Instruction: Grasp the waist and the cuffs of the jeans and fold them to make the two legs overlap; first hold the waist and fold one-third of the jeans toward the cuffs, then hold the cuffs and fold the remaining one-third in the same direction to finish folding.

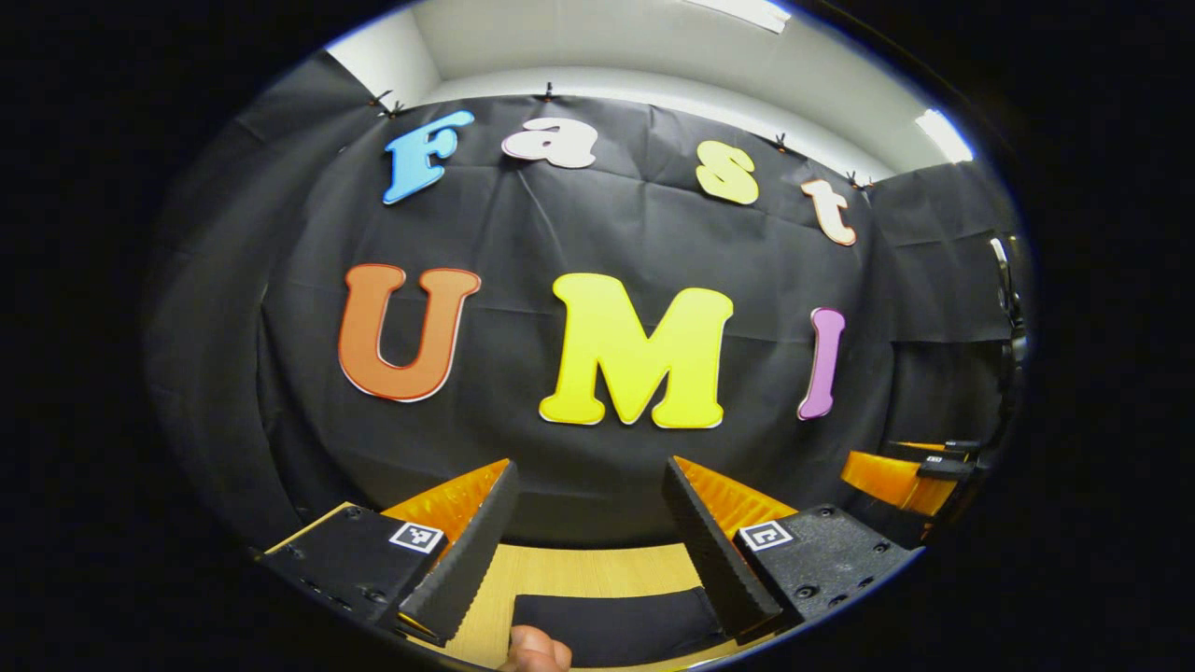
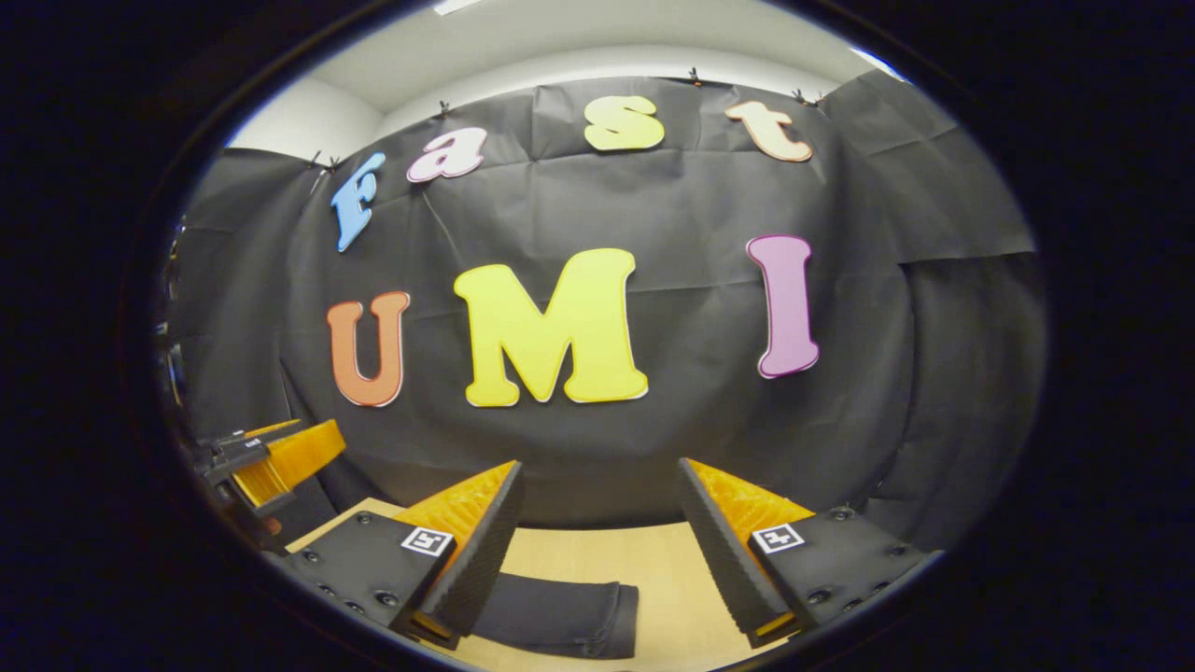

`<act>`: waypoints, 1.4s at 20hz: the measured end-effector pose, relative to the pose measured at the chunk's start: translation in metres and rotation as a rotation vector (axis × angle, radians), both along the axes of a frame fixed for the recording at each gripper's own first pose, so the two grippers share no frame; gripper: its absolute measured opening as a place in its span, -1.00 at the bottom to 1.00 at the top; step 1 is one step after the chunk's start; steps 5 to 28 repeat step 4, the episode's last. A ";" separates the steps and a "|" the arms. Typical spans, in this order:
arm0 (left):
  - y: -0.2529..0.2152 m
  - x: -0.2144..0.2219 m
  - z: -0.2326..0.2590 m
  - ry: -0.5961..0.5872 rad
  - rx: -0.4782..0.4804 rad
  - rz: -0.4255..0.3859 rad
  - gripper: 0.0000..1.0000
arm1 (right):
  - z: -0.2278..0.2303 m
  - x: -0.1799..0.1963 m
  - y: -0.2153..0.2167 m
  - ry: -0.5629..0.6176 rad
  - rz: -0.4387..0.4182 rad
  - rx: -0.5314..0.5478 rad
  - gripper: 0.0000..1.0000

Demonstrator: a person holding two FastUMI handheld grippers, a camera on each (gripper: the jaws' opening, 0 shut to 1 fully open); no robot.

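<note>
The jeans are a dark cloth lying flat on the wooden table, low in the left gripper view between my left gripper's fingers. My left gripper is open, held above the table with nothing between its fingers. In the right gripper view a dark end of the jeans with a hemmed edge lies on the table, below and partly behind the left finger. My right gripper is open too, above the cloth and holding nothing.
The booth's black cloth wall rises just behind the table. A fingertip of a hand shows at the bottom edge. The right gripper sits far right in the left gripper view, and the left gripper far left in the right gripper view.
</note>
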State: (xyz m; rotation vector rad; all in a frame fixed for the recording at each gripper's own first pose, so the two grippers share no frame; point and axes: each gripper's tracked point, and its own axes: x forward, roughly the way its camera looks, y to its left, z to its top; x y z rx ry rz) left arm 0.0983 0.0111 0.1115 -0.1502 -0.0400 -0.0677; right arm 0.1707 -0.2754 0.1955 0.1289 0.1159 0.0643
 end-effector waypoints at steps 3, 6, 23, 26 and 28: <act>0.013 -0.005 0.001 0.028 0.025 0.011 0.92 | -0.003 -0.001 0.008 0.003 0.011 0.012 0.93; 0.015 -0.007 0.001 0.030 0.031 0.012 0.92 | -0.002 -0.001 0.009 0.001 0.012 0.011 0.93; 0.015 -0.007 0.001 0.030 0.031 0.012 0.92 | -0.002 -0.001 0.009 0.001 0.012 0.011 0.93; 0.015 -0.007 0.001 0.030 0.031 0.012 0.92 | -0.002 -0.001 0.009 0.001 0.012 0.011 0.93; 0.015 -0.007 0.001 0.030 0.031 0.012 0.92 | -0.002 -0.001 0.009 0.001 0.012 0.011 0.93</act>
